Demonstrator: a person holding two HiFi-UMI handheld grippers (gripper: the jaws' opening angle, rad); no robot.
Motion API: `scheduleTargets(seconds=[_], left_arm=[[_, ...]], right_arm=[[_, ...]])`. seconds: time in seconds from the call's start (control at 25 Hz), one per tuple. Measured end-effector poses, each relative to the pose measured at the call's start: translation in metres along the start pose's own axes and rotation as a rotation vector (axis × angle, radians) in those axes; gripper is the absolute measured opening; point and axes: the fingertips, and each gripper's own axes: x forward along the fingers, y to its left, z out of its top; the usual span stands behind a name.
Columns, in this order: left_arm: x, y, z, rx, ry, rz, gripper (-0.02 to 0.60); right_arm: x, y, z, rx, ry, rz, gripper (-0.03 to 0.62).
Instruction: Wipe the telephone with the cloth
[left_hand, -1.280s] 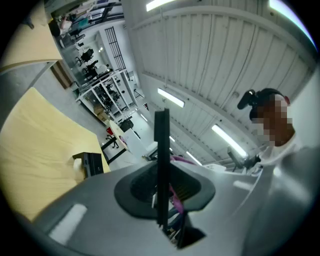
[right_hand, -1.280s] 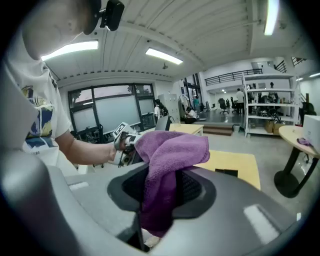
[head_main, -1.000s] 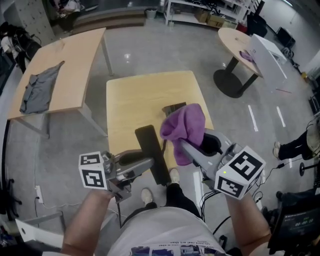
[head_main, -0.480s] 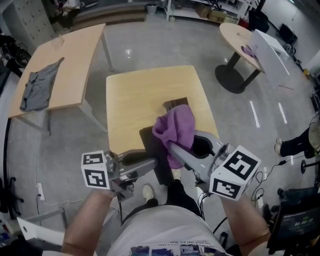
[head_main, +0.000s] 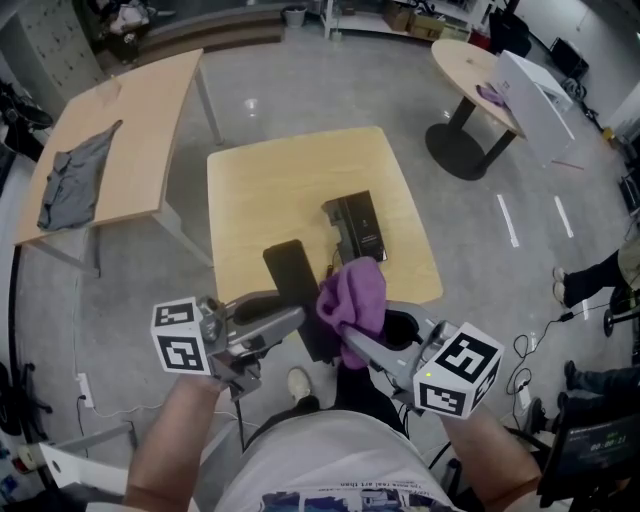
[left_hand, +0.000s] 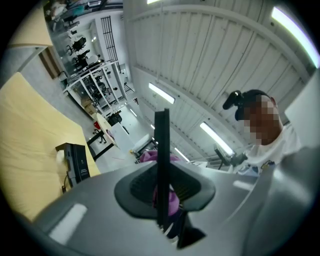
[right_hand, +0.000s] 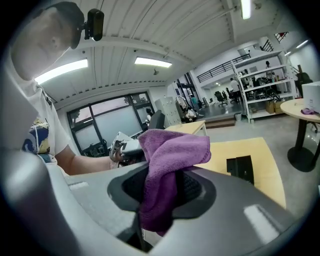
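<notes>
A black telephone base (head_main: 358, 225) lies on the small wooden table (head_main: 280, 190). Its flat black handset (head_main: 295, 290) is lifted near the table's front edge, and my left gripper (head_main: 290, 322) is shut on it. In the left gripper view the handset (left_hand: 161, 170) stands edge-on between the jaws. My right gripper (head_main: 350, 338) is shut on a bunched purple cloth (head_main: 352, 300), which hangs right beside the handset's right side; I cannot tell whether they touch. In the right gripper view the cloth (right_hand: 167, 160) drapes over the jaws, with the base (right_hand: 241, 169) beyond it.
A longer wooden table (head_main: 150, 120) with a grey garment (head_main: 75, 180) stands at the left. A round table (head_main: 470, 70) with a white box (head_main: 535, 95) is at the upper right. A thin cable (head_main: 329, 270) runs from the base. Grey floor surrounds the tables.
My right gripper has come down and back toward me with the cloth, uncovering the telephone base. The cloth now sits beside the handset. The left gripper has held still.
</notes>
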Motion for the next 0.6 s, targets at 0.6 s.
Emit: scheduleTargets(seconds=[0.6], left_arm=[[0.011,-0.014,-0.011,0.001,0.044,-0.071,0.086]], right_arm=[[-0.003,-0.038,0.027,-0.026,-0.043,-0.057,0.118]])
